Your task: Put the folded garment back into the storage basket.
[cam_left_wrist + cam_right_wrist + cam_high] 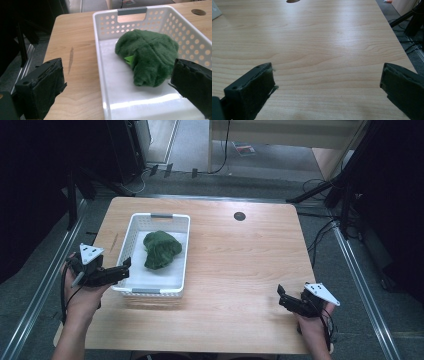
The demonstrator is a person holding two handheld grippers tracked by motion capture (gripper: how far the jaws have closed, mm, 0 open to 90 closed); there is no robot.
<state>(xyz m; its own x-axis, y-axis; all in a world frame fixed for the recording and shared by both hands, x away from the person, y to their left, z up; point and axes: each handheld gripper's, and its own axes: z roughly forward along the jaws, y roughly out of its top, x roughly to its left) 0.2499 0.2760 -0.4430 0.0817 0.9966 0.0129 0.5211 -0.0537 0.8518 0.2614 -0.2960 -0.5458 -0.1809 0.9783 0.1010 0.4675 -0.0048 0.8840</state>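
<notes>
The left claw sits at lower left of the high view, jaws wide and holding nothing, straddling the near left corner of the white basket. In the basket's middle lies the green plush, apart from both jaws. The right claw, lower right, is also spread wide over bare worktop, well apart from the basket.

We see our left gripper with fingers spread wide, green plush toy inside white basket, wooden desk beneath.
</notes>
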